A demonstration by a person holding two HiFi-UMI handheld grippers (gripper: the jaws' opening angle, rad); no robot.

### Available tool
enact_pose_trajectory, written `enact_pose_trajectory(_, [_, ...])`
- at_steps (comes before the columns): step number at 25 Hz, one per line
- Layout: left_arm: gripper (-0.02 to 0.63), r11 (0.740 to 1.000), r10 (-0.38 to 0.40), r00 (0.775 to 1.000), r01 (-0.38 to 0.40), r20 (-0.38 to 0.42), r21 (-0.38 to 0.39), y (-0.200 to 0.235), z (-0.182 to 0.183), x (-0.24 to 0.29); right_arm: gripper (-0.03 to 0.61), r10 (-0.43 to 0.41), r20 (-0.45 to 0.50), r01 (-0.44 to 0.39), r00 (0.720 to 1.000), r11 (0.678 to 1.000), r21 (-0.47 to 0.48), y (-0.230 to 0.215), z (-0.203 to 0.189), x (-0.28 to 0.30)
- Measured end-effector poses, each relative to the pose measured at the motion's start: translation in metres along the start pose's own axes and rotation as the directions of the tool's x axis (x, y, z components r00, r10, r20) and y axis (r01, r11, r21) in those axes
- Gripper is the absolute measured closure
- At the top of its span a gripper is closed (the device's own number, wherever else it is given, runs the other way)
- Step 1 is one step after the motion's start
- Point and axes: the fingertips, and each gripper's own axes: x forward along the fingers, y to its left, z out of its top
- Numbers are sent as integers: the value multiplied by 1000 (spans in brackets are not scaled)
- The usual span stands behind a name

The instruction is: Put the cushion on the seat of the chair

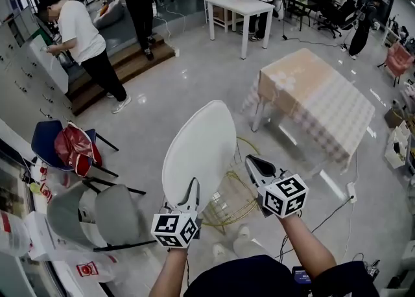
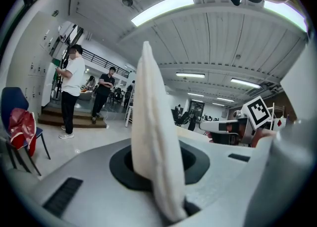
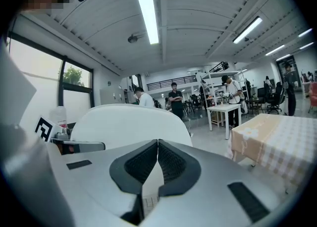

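A white round cushion (image 1: 198, 153) stands on edge above a gold wire chair (image 1: 235, 197). My left gripper (image 1: 192, 185) is shut on its lower rim; in the left gripper view the cushion (image 2: 151, 137) rises edge-on from between the jaws. My right gripper (image 1: 254, 163) hangs just right of the cushion, apart from it. Its pads (image 3: 168, 159) meet with nothing between them, and the cushion's face (image 3: 124, 124) fills the space behind. Most of the chair's seat is hidden by the cushion and both grippers.
A table with a checked cloth (image 1: 318, 98) stands to the right. Two grey chairs (image 1: 97, 214) and a blue chair with a red bag (image 1: 68, 146) are at the left. People (image 1: 81, 36) stand by wooden steps; a white table (image 1: 240, 4) is farther back.
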Motion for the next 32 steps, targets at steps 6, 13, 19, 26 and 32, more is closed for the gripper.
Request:
enact_pose_trajectory(6, [548,1000,-1,999,0,-36,-21,1,-21,17,558,2,-54,-1,999,1000,14,-10,-25,9])
enact_pose_trajectory(13, [548,999,-2,997,-2,-83,-44,-3,-50,29,558,19,-115,-15,993,999,37,-18,-57,13])
enact_pose_trajectory(19, [548,998,-4,995,-2,-100,-60,-2,-70,45,558,18,-141,-11,990,998,54,-30,-79,20])
enact_pose_trajectory(26, [548,995,-6,989,-9,-150,-95,-7,-105,57,557,27,-195,-13,980,997,73,-40,-112,23])
enact_pose_trajectory(32, [548,994,-23,983,3,-183,-111,-8,-130,78,558,30,-227,-11,973,996,87,-51,-137,32])
